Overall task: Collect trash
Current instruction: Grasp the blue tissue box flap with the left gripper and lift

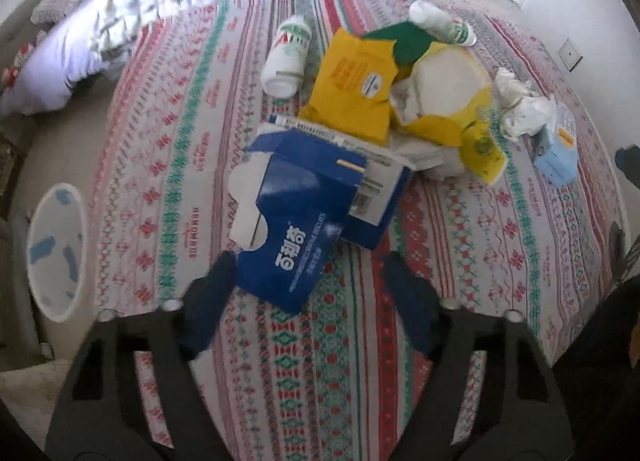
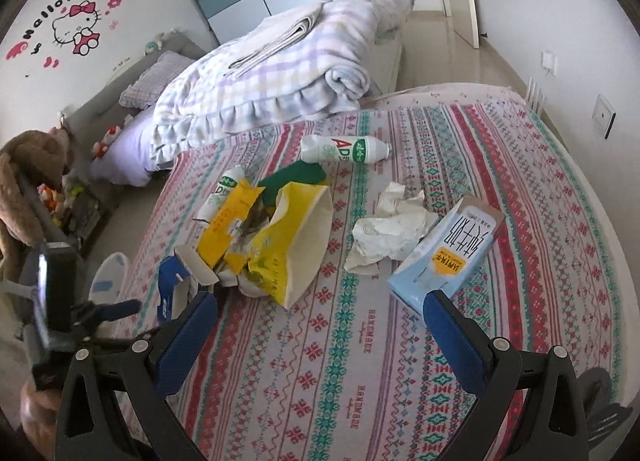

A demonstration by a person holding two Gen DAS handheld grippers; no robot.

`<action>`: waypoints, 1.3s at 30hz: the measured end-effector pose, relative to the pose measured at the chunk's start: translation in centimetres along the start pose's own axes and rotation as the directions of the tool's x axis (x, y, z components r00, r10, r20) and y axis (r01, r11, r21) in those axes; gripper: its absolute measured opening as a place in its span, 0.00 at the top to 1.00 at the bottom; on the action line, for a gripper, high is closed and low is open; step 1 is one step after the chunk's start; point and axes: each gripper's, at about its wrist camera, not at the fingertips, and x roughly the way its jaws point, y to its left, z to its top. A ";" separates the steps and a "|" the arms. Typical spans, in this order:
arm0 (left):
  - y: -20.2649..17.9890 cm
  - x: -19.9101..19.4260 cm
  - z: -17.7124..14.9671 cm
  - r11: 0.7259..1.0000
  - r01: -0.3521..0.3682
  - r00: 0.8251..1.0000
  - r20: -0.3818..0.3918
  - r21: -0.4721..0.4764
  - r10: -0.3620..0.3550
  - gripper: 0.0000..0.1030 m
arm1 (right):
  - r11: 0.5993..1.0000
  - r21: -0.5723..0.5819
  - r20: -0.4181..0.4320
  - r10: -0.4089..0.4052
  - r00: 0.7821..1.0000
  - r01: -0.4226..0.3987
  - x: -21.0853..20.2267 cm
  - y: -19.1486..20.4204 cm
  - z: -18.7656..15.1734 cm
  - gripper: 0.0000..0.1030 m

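Note:
Trash lies on a patterned bed cover (image 1: 168, 165). A torn blue carton (image 1: 304, 213) lies just ahead of my left gripper (image 1: 312, 261), which is open and empty with its left finger at the carton's near corner. Behind it lie a yellow bag (image 1: 356, 89), two white bottles (image 1: 286, 55) (image 1: 440, 23), crumpled paper (image 1: 520, 105) and a light blue carton (image 1: 558, 149). My right gripper (image 2: 320, 305) is open and empty above the cover, with the yellow bag (image 2: 296, 229) ahead, the blue carton (image 2: 172, 289) at its left and the light blue carton (image 2: 448, 257) at its right fingertip.
A white bin (image 1: 56, 257) stands on the floor left of the bed, also seen in the right wrist view (image 2: 108, 277). A folded blanket (image 2: 280, 73) and pillows (image 2: 128, 149) lie at the bed's far side. Crumpled paper (image 2: 388, 233) and a bottle (image 2: 344, 149) lie mid-bed.

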 end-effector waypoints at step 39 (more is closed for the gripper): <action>4.7 -3.8 -1.4 0.972 0.156 0.981 0.146 -0.178 -0.130 0.99 | 0.993 -0.104 -0.064 0.042 0.997 -0.049 3.4 4.6 -1.2 0.00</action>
